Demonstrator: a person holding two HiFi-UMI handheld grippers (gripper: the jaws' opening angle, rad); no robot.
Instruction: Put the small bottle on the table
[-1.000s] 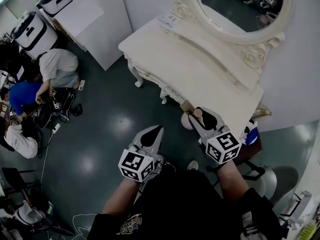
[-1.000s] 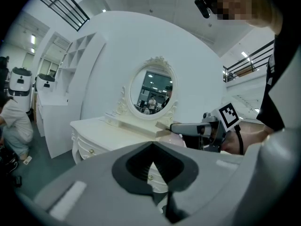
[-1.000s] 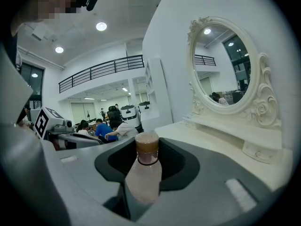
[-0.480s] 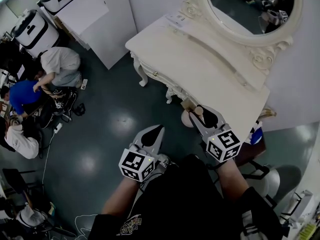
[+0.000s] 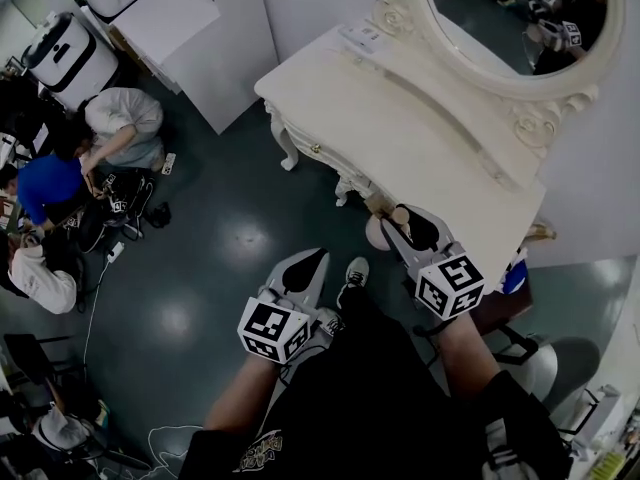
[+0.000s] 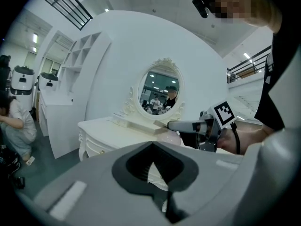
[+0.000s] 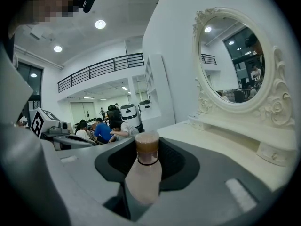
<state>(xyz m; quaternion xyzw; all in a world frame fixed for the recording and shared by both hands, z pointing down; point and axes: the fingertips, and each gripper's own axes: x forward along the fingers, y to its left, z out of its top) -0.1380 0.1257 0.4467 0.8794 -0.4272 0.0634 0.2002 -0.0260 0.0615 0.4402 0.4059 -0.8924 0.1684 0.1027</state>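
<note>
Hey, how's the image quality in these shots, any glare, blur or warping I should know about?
Head view: sharp, with bright glare spots on the dark floor. Right gripper view: fisheye warps the mirror, and the small bottle up close looks soft. Left gripper view: black vignette at the corners.

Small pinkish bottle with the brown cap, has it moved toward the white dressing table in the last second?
No. The small pinkish bottle, shut in the right gripper, sits at the white dressing table's near edge, as before.

The table lies open in front; the mirror and low shelf wall its back.
</note>
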